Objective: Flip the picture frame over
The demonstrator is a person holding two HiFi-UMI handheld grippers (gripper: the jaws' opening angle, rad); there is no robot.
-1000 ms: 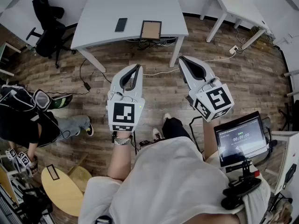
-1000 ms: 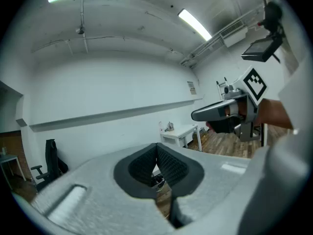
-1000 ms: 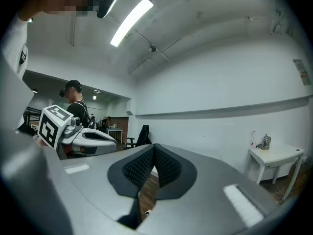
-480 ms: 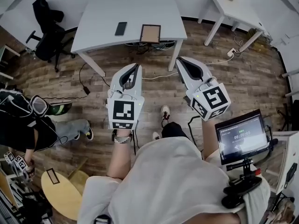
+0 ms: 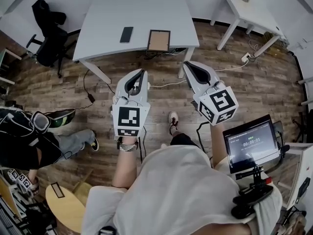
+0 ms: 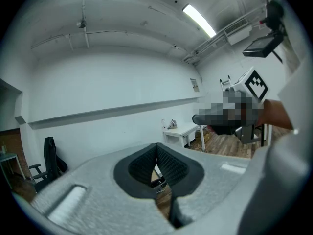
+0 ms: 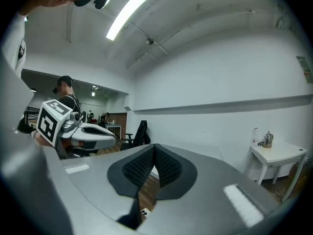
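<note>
Approach step, we judge — left hand-held gripper (image 5: pixel 141 72) and right hand-held gripper (image 5: pixel 188 65) pressed together, empty; next we open at the picture frame (image 5: pixel 158 40).

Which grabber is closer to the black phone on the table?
Left. The left gripper is short of the table, just below and right of the phone in the head view. The right gripper is farther right, beyond the picture frame.

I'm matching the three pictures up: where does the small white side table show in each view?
Head view: small white side table, top right corner.
Left gripper view: right of centre, against the wall.
Right gripper view: lower right.
Shared landmark: the black chair, in all three.
</note>
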